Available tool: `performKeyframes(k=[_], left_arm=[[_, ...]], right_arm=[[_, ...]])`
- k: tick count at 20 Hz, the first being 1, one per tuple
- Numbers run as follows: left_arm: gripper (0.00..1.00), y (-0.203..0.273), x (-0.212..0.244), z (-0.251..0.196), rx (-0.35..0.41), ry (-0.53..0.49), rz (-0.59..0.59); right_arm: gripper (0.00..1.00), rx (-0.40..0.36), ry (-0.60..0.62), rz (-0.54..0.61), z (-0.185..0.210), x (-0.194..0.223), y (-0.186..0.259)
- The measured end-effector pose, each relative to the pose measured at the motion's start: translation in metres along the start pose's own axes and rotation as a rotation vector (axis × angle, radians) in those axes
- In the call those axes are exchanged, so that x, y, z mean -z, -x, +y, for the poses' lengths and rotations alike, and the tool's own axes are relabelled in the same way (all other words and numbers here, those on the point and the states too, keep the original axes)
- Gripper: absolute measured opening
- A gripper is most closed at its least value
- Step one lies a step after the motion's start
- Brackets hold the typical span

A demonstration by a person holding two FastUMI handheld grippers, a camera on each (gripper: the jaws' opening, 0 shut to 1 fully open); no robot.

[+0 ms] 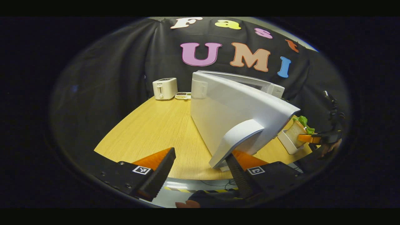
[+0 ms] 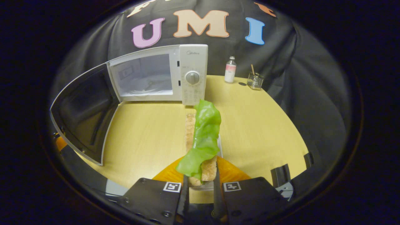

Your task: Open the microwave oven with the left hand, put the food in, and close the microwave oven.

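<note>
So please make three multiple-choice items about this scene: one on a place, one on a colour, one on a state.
1. Where does the bottle stand?
A. right of the microwave
B. inside it
C. on top of it

2. What colour is the leaf on the bread?
A. red
B. green
C. purple

3. How is the microwave door?
A. shut
B. taken off
C. swung open

Answers:
1 A, it stands on the table beside the control panel.
2 B, the leaf is bright green.
3 C, the cavity shows, and the right claw holds the food outside.

Microwave door swung open, left gripper spread wide at its handle, toaster behind on table, right gripper gripping sandwich.
</note>
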State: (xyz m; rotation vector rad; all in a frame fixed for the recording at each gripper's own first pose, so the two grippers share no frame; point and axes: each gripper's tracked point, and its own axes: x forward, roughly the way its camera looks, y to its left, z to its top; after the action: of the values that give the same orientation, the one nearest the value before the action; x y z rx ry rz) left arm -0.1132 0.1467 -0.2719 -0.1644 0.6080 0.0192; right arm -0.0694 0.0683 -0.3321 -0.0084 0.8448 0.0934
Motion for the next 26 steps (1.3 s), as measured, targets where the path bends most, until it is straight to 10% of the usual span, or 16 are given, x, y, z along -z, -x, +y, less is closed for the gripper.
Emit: performKeyframes(k=[11,26], left_arm=[[0.98,0.025,-0.042,0.003,-0.05,-0.131,-0.138],[0.99,0.068,-0.036,0.044,-0.089,-0.113,-0.155]], right_arm=[[0.29,-0.056,0.047,-0.085,0.022,-0.069,0.001],[0.34,-0.253,-0.217,-0.031,0.156,-0.142,-0.071]])
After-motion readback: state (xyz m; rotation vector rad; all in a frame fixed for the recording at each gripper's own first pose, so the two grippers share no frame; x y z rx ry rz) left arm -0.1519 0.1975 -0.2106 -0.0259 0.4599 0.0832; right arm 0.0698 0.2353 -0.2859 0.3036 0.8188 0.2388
